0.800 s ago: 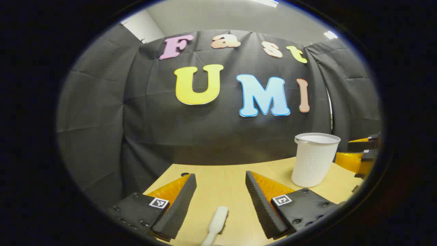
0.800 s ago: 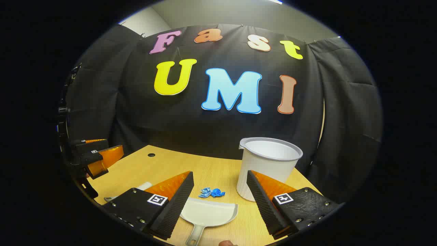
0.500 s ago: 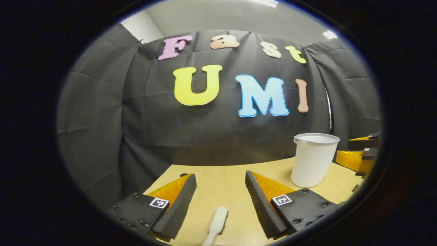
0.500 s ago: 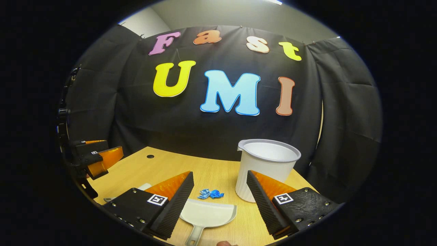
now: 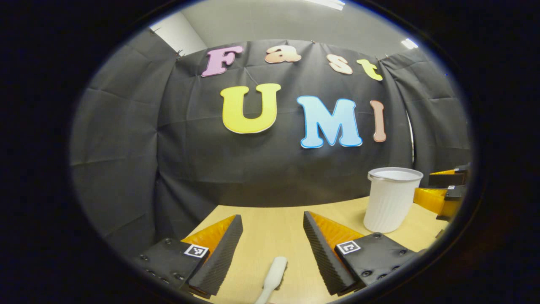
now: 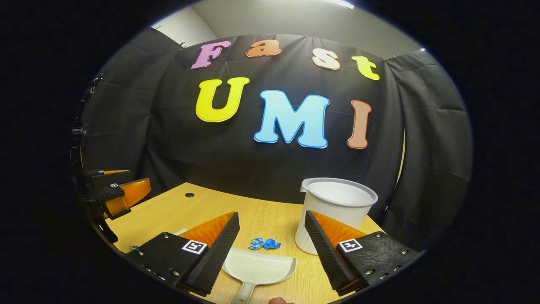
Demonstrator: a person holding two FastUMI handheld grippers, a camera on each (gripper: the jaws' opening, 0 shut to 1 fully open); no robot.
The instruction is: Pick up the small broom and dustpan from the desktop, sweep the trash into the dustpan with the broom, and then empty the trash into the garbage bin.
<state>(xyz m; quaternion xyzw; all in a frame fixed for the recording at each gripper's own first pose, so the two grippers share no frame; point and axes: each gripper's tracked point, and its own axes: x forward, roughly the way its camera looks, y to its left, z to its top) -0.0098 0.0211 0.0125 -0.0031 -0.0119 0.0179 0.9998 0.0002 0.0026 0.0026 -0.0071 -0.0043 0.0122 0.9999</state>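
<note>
In the left gripper view, the small white broom [image 5: 273,279] lies on the wooden desktop [image 5: 274,219], its head below and between my left gripper's [image 5: 273,236] wide-apart fingers; that gripper is open and empty. In the right gripper view, the white dustpan [image 6: 258,268] lies flat under my open right gripper [image 6: 272,236], its handle pointing toward the camera. A crumpled blue wrapper [image 6: 263,243] sits just beyond the pan's lip. The white ribbed bin [image 6: 335,211] stands at the right, partly behind the right finger. The left gripper [image 6: 122,196] hovers at the far left.
The bin [image 5: 391,198] also stands at the right in the left gripper view, with the other gripper [image 5: 443,194] beyond it. A small dark hole [image 6: 189,195] marks the desktop near its back edge. Black cloth closes the booth behind the desk.
Both views have shifted slightly: the scene sits a little lower and to the right in each. Both grippers stay open, and the broom, dustpan and wrapper have not moved.
</note>
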